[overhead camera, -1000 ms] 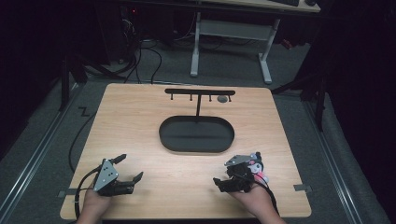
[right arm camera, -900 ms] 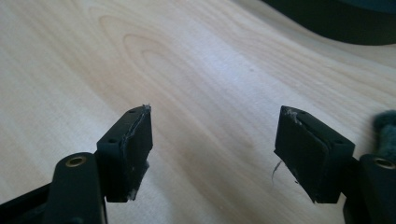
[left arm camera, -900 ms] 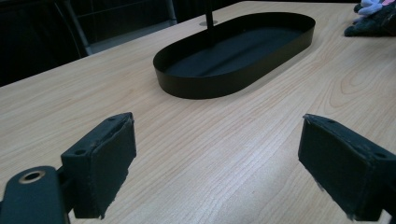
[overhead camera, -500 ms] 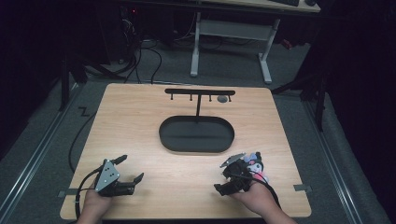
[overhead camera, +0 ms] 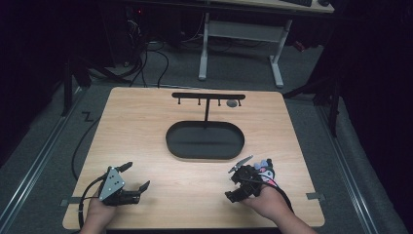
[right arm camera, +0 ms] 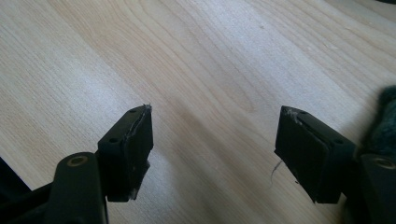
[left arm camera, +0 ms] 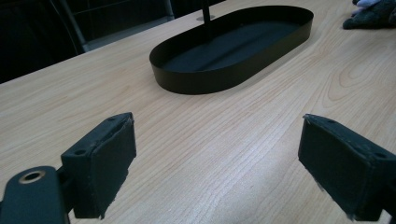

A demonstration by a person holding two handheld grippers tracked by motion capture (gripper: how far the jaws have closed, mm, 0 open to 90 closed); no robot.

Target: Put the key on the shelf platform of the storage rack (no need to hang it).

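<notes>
On the pale wooden table [overhead camera: 146, 126] in front of me, both of my grippers sit low near the close edge, one in each hand. My left gripper [overhead camera: 132, 178] is at the near left, its grey three-cornered plate [overhead camera: 111, 182] facing up and its black cable [overhead camera: 84, 202] looping off towards the table's edge. Its jaws stand wide apart with bare wood between them; in the left gripper view the gripper [left arm camera: 215, 163] points across the table at the black oval metal tray [left arm camera: 233, 51], which lies ahead and well apart from it.

My right gripper [overhead camera: 236, 183] is at the near right, held over the wood a little way from the tray's near right end. Its jaws are also apart, less widely than they could be, and nothing lies between them: the right gripper view has the gripper [right arm camera: 212, 135] looking down on plain wood grain. A dark fuzzy thing [right arm camera: 385, 121] shows at that view's right edge, just beside the right jaw; I cannot tell what it is.

The tray [overhead camera: 170, 139] rests at the middle of the table, between and beyond my two hands. A thin black post rises from its far side to a crossbar with small hooks [overhead camera: 207, 96]. A small grey round thing [overhead camera: 232, 103] hangs or sits near the bar's right end; I cannot tell which.
</notes>
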